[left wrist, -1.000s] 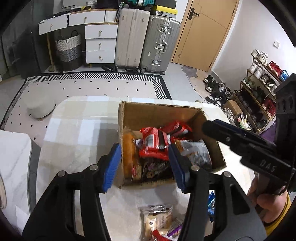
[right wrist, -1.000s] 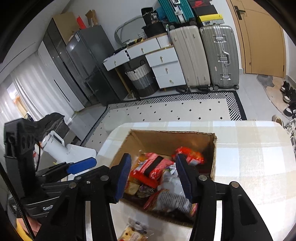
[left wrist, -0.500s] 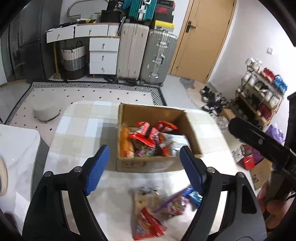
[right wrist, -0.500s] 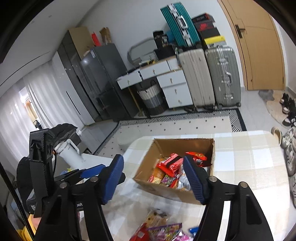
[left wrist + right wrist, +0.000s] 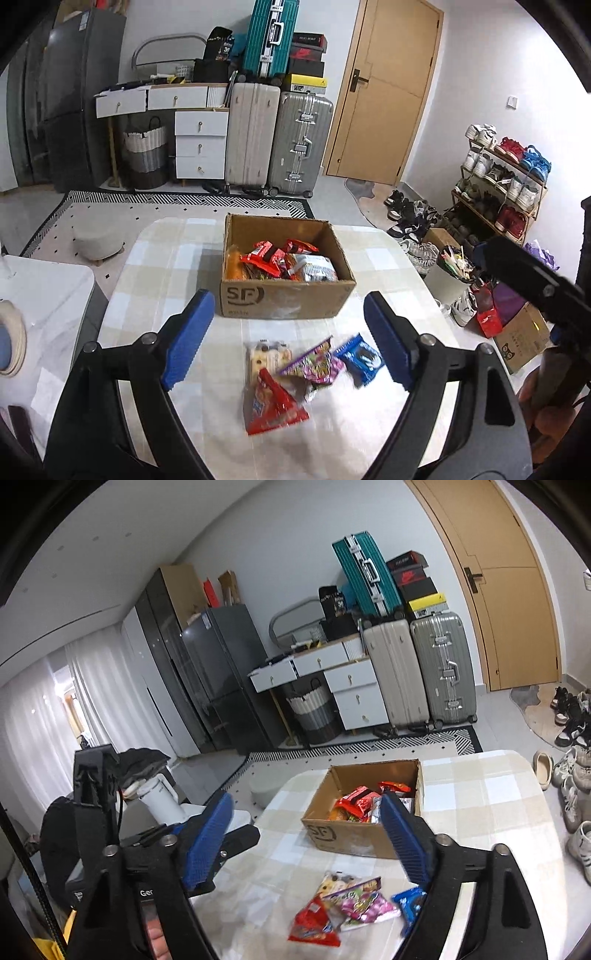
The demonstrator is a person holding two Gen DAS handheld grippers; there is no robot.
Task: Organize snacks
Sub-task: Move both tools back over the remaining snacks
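Note:
A cardboard box (image 5: 284, 297) marked SF stands on the checked table (image 5: 166, 266), filled with several snack packets (image 5: 280, 258). In front of it lie loose snacks: a red bag (image 5: 271, 406), a purple packet (image 5: 317, 363), a blue packet (image 5: 360, 358) and a pale biscuit pack (image 5: 264, 354). My left gripper (image 5: 286, 334) is open and empty, held above the loose snacks. My right gripper (image 5: 310, 840) is open and empty, high above the table; the box (image 5: 354, 834) and the loose snacks (image 5: 351, 904) lie below it.
Suitcases (image 5: 277, 140), white drawers (image 5: 199, 144) and a woven basket (image 5: 142, 151) stand against the far wall. A shoe rack (image 5: 506, 181) and a bin (image 5: 448, 275) are right of the table. A white side table (image 5: 40, 291) is at the left.
Both grippers have pulled back and up from the box and opened wider. The loose snacks in front of the box have come into full view.

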